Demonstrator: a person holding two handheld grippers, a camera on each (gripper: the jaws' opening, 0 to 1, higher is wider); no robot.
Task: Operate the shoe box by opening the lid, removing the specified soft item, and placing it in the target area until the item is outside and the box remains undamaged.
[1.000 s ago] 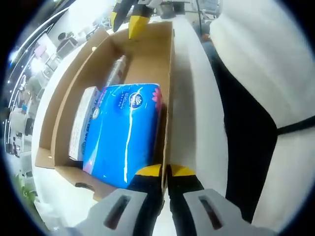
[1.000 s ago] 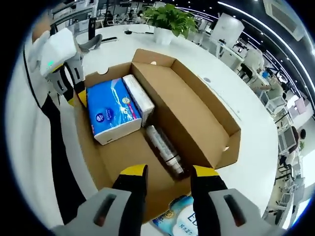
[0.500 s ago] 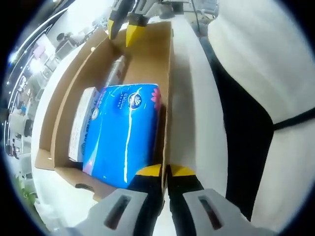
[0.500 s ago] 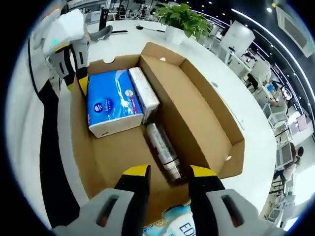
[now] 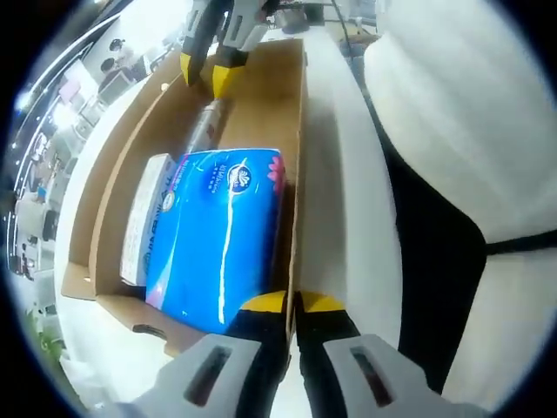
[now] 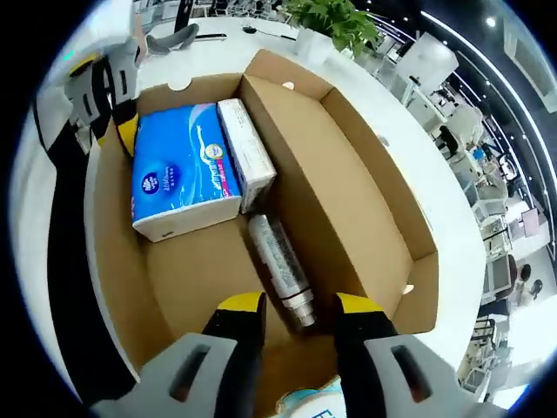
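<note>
the blue tissue pack (image 6: 181,178) lies flat on the floor of the open shoe box (image 6: 365,187), and in the right gripper view it sits at about 11 o'clock from our right gripper (image 6: 293,315), well ahead of it. its long axis runs roughly along the box. a white carton (image 6: 246,153) lies against its far side, and a silver bottle (image 6: 280,270) lies lengthwise just ahead of the right gripper's tips, between them and the pack.

in the left gripper view the tissue pack (image 5: 220,235) is at 11 o'clock and just beside our left gripper (image 5: 291,303), which is the nearer one. that gripper is pressed together on the near side wall of the shoe box (image 5: 297,157), steadying it. the right gripper (image 5: 205,65) shows at the far end of the box at 12 o'clock, spread and holding nothing.

we judge the right gripper must pass over the bottle to reach the pack. the box rests on a white desk (image 6: 218,52), with a potted plant (image 6: 335,19) beyond.
</note>
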